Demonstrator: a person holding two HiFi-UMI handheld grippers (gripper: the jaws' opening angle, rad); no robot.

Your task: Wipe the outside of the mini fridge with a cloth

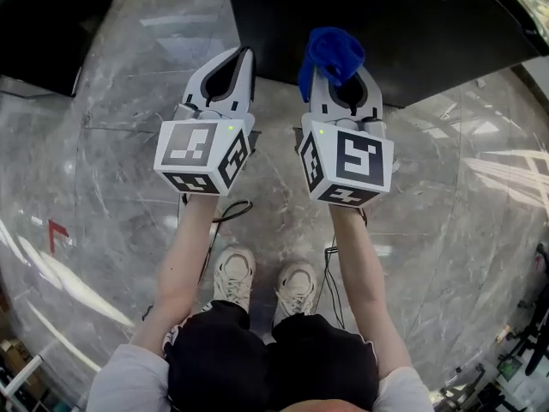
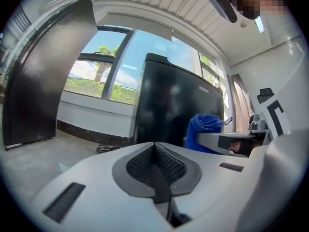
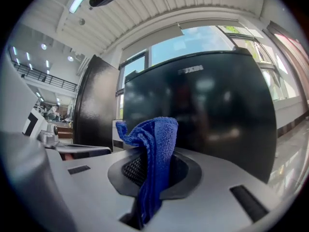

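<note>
The black mini fridge (image 1: 403, 24) stands on the floor ahead of me, its glossy top filling the upper right of the head view; it also fills the right gripper view as a dark front (image 3: 207, 105) and shows in the left gripper view (image 2: 174, 105). A blue cloth (image 1: 333, 54) is pinched in my right gripper (image 1: 341, 82), bunched above the jaws (image 3: 153, 149) and a short way from the fridge. My left gripper (image 1: 243, 58) is shut with nothing in it (image 2: 154, 146), held beside the right one.
A second dark cabinet (image 1: 47, 20) stands at the upper left, seen as a tall black panel (image 2: 46, 76). Grey marble floor (image 1: 111, 161) lies all round. Black cables (image 1: 227, 213) trail by my shoes (image 1: 233, 277). Windows (image 2: 104, 74) run behind the fridge.
</note>
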